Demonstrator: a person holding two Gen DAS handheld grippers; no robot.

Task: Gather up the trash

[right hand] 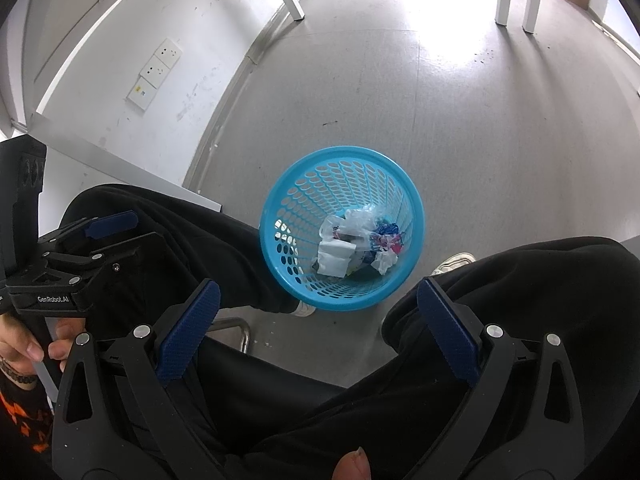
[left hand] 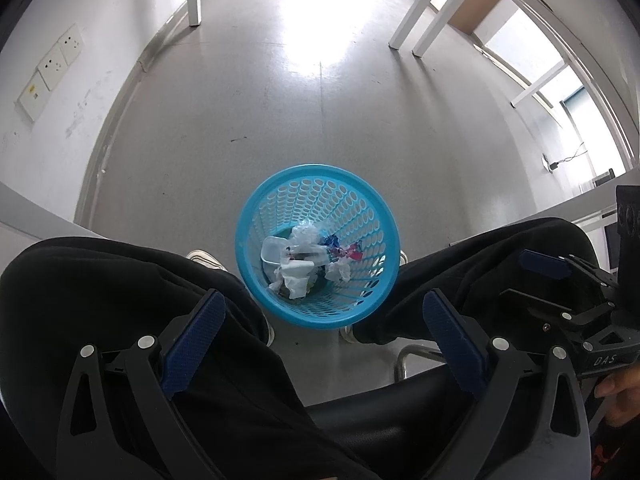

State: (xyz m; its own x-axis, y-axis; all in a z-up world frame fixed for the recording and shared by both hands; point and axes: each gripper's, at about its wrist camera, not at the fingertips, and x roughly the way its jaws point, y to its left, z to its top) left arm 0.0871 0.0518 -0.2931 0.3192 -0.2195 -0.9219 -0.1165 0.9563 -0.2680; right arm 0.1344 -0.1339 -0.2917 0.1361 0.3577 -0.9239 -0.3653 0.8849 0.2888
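Left wrist view: blue basket (left hand: 318, 246) is seen on the floor (left hand: 280, 120) straight below and ahead, between the knees, trash (left hand: 304, 262) heaped inside. Left gripper (left hand: 324, 332) is spread wide, empty; right gripper (right hand: 318, 322) likewise. Basket is centred nearer the left gripper.

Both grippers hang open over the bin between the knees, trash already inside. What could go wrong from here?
1. The blue bin stands on the floor between the person's legs; a knee or foot shift could tip this light basket and spill the trash.
2. The left gripper and right gripper are open and empty, so stray litter outside the views may be missed.
3. The mesh walls have holes; small scraps might slip through.
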